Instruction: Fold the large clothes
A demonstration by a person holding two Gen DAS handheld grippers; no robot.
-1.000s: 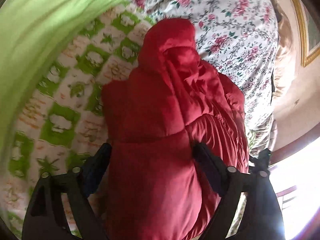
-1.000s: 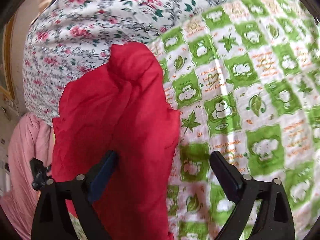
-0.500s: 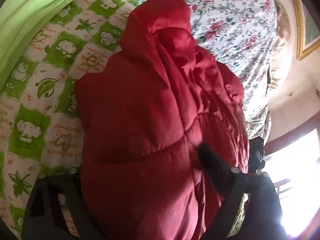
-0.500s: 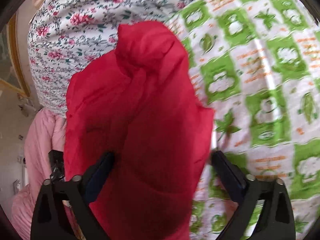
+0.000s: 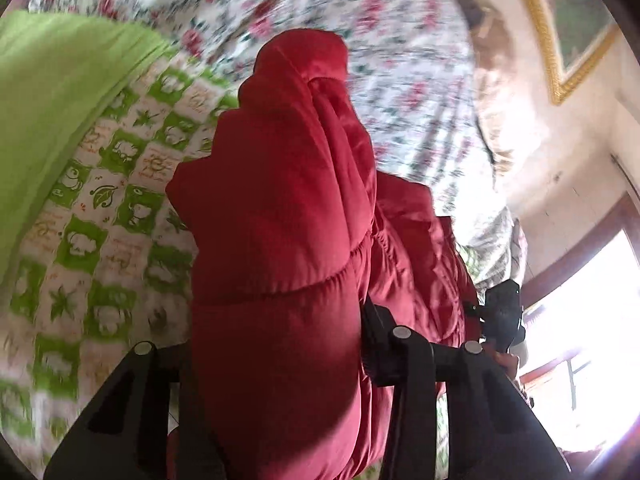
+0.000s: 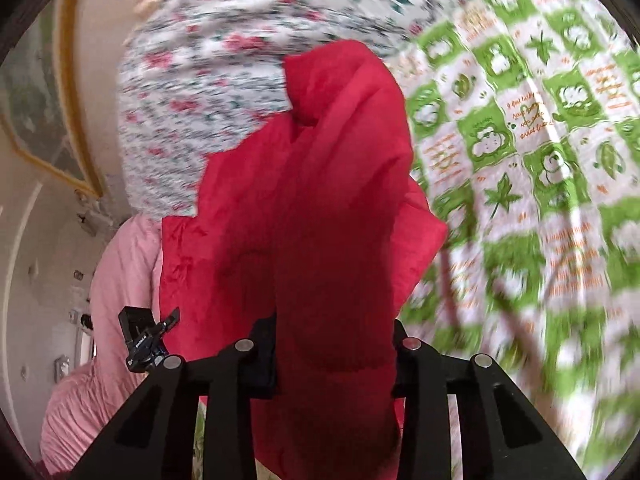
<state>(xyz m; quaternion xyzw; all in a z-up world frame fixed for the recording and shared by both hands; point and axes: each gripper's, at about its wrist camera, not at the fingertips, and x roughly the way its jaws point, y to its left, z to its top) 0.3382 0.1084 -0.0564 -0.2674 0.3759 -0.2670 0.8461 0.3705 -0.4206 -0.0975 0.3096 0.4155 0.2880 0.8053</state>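
A red padded jacket (image 5: 280, 220) lies lengthwise on the bed, its hood end far from me. In the left wrist view my left gripper (image 5: 276, 344) has its jaws closing on the jacket's near edge, and the padded cloth bulges up between the fingers (image 5: 380, 336). In the right wrist view the same jacket (image 6: 312, 200) shows a smoother red side. My right gripper (image 6: 334, 344) is closing too, both pads pressed into a thick fold of it. Both views are blurred by motion.
The jacket rests on a green-and-white checked sheet (image 6: 520, 140) with a floral quilt (image 5: 340, 20) beyond it. A plain green cloth (image 5: 52, 100) lies at the left. A pink cover (image 6: 104, 320) hangs by the bed's edge. A framed picture (image 5: 576, 20) is on the wall.
Both grippers went from wide open around the jacket's near edge to clamped on it. Both hands have lifted, and the jacket's near end rises with them.
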